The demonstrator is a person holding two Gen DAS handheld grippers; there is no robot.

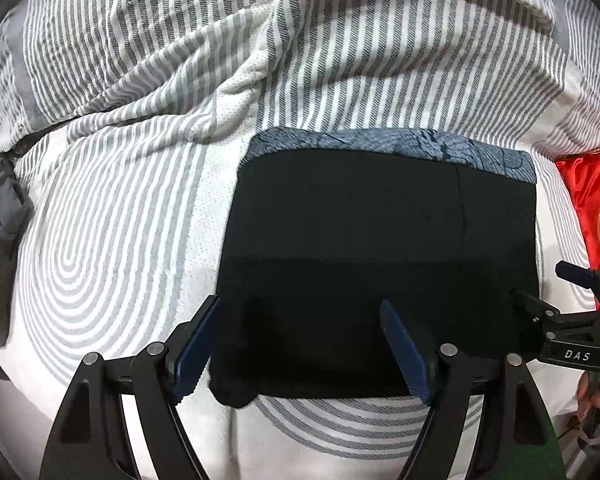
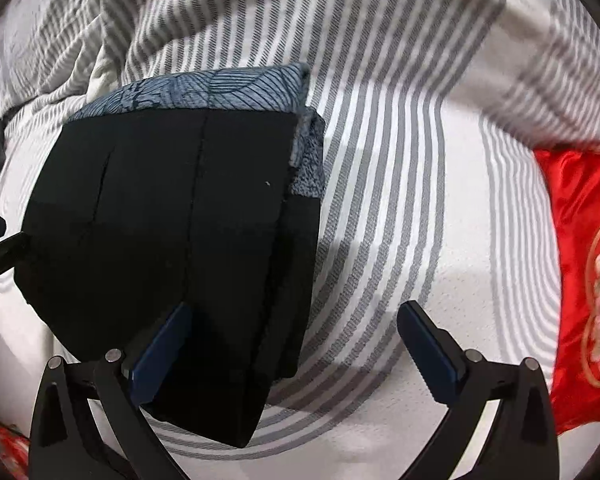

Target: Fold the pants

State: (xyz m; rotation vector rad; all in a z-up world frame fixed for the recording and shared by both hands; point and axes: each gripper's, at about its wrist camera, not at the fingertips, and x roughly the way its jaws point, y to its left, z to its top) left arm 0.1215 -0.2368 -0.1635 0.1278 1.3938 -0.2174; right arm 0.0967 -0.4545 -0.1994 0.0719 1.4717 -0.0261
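Left wrist view. Item: black pants (image 1: 376,264), folded to a compact rectangle, lying flat on the bed (image 1: 112,248) with its grey-striped mattress cover. A blue patterned folded garment (image 1: 380,140) shows from under the far edge, so the pants appear stacked on it as a pile. Left gripper (image 1: 300,344): fingers spread wide, holding nothing, poised over the near edge, probably just clear of the fabric. Right gripper (image 1: 540,296): at the pants' right edge; whether it is spread or pinching cannot be told here. Striped quilt (image 1: 260,40) bunched behind; red embroidered cushion (image 1: 588,200) at right.

Right wrist view. Pants (image 2: 172,240): layered right edge visible, fold judged essentially complete. Right gripper (image 2: 296,340): fingers spread, empty, one over the pants, one over bare bed (image 2: 460,240). Blue garment (image 2: 220,84) beneath. Cushion (image 2: 580,260) well apart.
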